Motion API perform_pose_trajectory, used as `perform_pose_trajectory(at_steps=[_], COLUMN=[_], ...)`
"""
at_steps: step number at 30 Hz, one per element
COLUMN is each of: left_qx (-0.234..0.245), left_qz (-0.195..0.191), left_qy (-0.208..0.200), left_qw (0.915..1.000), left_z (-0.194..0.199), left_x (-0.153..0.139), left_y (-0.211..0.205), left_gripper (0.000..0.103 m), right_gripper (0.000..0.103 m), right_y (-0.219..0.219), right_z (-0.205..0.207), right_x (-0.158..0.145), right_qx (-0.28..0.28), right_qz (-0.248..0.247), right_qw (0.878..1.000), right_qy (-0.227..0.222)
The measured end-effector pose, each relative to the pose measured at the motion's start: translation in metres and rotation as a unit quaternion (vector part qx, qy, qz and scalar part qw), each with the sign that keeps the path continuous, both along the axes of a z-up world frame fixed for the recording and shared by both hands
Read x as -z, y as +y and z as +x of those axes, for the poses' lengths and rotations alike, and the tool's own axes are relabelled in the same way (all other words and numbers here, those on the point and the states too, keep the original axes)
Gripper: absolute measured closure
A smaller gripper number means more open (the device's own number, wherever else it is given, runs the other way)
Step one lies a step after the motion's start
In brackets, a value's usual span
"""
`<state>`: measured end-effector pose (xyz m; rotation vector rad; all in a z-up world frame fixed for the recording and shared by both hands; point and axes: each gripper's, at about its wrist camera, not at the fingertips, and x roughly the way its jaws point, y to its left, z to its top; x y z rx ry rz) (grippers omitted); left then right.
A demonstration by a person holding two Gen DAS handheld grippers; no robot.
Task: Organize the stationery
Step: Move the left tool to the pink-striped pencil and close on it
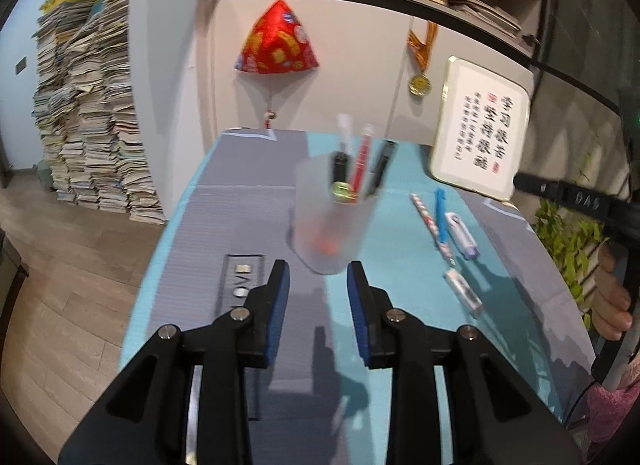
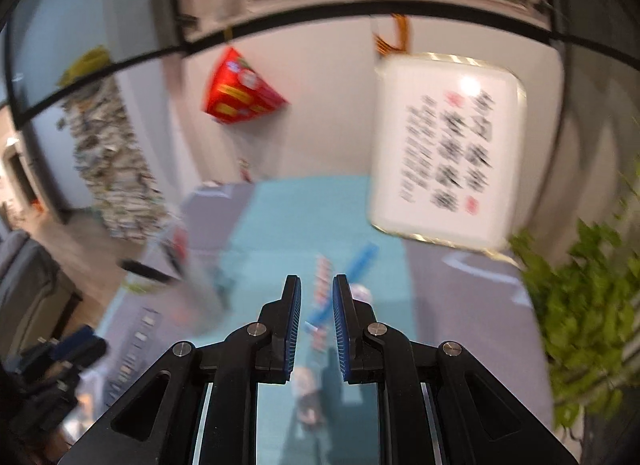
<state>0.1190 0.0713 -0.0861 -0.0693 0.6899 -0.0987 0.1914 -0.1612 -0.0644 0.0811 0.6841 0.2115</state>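
Note:
A frosted plastic cup stands on the teal and grey mat with several pens in it, among them a red pen and a black pen. My left gripper is open and empty just in front of the cup. To the cup's right lie a patterned pencil, a blue pen, a white correction tape and a small eraser. My right gripper is open with a narrow gap, empty, above the blurred blue pen and pencil.
A framed calligraphy board leans at the mat's back right. A green plant stands to the right. A tall stack of books is on the floor at left. The right gripper's body shows at the left view's right edge.

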Motion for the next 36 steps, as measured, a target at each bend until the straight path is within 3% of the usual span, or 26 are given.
perform_pose_trajectory(at_steps=[4, 13, 29, 33, 36], left_qx=[0.025, 0.077, 0.032, 0.038, 0.043], left_qz=[0.005, 0.023, 0.038, 0.018, 0.019], left_qy=[0.013, 0.041, 0.101, 0.122, 0.131], left_qw=[0.9996, 0.9959, 0.9936, 0.9916, 0.9903], left_z=[0.005, 0.038, 0.158, 0.181, 0.194], left_x=[0.004, 0.019, 0.059, 0.067, 0.071], left_y=[-0.025, -0.096, -0.136, -0.138, -0.144], left_gripper=[0.075, 0.075, 0.076, 0.076, 0.076], right_gripper=[0.088, 0.088, 0.088, 0.088, 0.088], right_y=[-0.034, -0.072, -0.088, -0.091, -0.093], right_z=[-0.003, -0.001, 0.037, 0.051, 0.057], right_x=[0.024, 0.051, 0.062, 0.047, 0.046], right_qx=[0.025, 0.038, 0.016, 0.03, 0.033], right_qz=[0.003, 0.03, 0.051, 0.026, 0.039], right_qw=[0.999, 0.996, 0.992, 0.994, 0.994], right_qy=[0.039, 0.076, 0.117, 0.101, 0.094])
